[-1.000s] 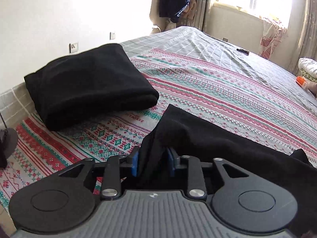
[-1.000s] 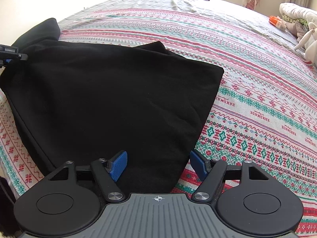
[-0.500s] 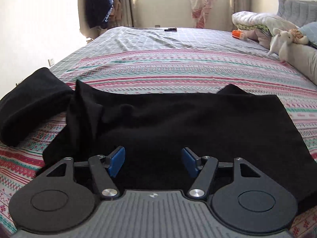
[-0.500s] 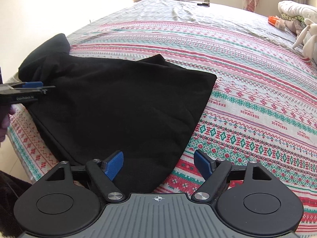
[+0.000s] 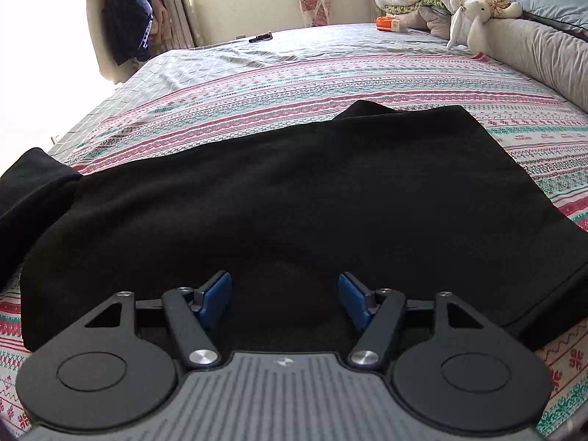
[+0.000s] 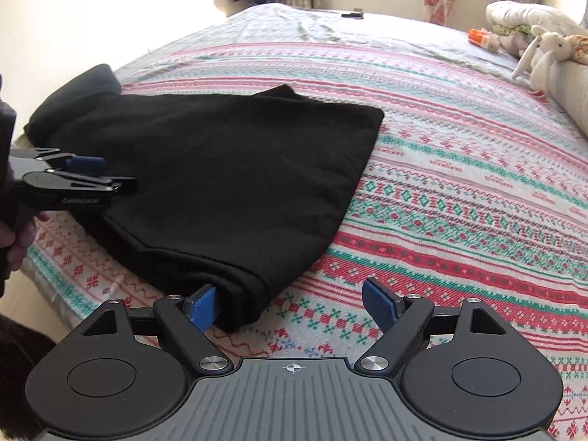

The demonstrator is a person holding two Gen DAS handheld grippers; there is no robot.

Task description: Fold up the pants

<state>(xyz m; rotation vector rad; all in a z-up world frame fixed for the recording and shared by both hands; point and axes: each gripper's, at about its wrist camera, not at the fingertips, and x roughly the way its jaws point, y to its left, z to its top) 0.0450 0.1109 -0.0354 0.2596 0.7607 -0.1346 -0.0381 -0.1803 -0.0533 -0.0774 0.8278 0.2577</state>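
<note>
Left wrist: left claw [image 5: 284, 299] and right claw [image 6: 292, 305] spread wide, empty, black pants [image 5: 294, 202] folded on bed [image 5: 330, 73].

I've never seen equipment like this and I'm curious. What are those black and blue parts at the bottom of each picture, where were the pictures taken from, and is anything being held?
There is no robot here. A person holds a hand-held claw in each hand, and each claw carries a camera that looks out along its two blue-padded fingers. One picture comes from the left claw, the other from the right claw, which also shows the left one from the side. On the patterned red, green and white bedspread lie folded black pants. Both claws are open; neither grips anything. Far off sits a white plush rabbit.
</note>
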